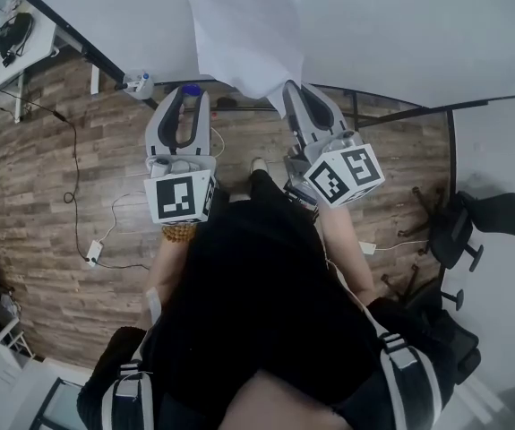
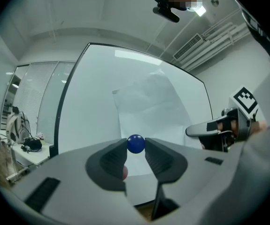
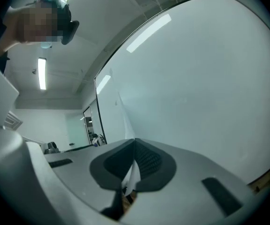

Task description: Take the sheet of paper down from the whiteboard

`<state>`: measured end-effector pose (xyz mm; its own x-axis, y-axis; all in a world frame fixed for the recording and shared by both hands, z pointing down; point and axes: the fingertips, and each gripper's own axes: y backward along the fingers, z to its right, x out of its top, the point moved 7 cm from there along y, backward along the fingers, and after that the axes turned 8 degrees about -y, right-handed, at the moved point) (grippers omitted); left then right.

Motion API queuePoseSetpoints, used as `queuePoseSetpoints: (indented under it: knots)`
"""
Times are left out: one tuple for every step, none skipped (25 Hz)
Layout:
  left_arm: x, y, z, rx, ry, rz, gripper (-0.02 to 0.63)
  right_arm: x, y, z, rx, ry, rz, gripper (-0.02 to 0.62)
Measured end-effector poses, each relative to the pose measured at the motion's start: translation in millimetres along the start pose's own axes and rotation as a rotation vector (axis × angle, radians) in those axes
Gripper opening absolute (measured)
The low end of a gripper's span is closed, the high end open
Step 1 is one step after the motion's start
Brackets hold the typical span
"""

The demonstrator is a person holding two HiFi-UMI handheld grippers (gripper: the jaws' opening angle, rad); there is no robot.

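Your right gripper [image 1: 296,95] has its fingers pressed together on the bottom corner of the sheet of paper [image 1: 244,34] — plain white, faintly creased, rising from the fingertips up the whiteboard [image 1: 400,25]. Your left gripper [image 1: 190,98] grips a small blue ball [image 2: 135,144] between its fingertips, just left of the sheet's lower edge.

Ahead, whiteboard [image 1: 400,34] walls off my path. On my left hand-held gripper [image 2: 135,149], jaws filled by blue ball [image 2: 135,143]; right hand-held gripper [image 3: 134,144] pinches edge of sheet of paper [image 1: 244,30] hanging between them. Open floor [image 1: 24,177] left toward desk [image 1: 33,38]; office chair [image 1: 490,213] far right.
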<state>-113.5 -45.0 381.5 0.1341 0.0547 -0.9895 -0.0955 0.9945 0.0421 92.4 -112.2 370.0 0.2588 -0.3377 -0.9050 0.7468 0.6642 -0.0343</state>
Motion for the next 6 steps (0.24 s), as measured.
queuePoseSetpoints:
  knots:
    - [-0.6, -1.5, -0.1, 0.0, 0.001, -0.003, 0.125, 0.8, -1.5, 0.5, 0.003, -0.004, 0.002, -0.003]
    - [-1.4, -3.3, -0.2, 0.001, 0.003, -0.007, 0.124, 1.7, -3.5, 1.0, 0.008, -0.008, 0.005, -0.003]
    - [-2.4, -5.4, -0.5, 0.003, 0.005, -0.01, 0.124, 2.3, -5.6, 1.6, 0.013, -0.01, 0.006, -0.003]
    - [-3.3, -7.5, -0.9, 0.003, 0.006, -0.011, 0.125, 2.8, -7.8, 2.3, 0.018, -0.011, 0.007, -0.003]
    - [-4.4, -9.7, -1.2, 0.002, 0.005, -0.01, 0.124, 3.2, -10.0, 3.0, 0.022, -0.011, 0.007, -0.003]
    - [-5.4, -11.9, -1.5, 0.001, 0.004, -0.008, 0.124, 3.6, -12.2, 3.7, 0.026, -0.011, 0.008, -0.003]
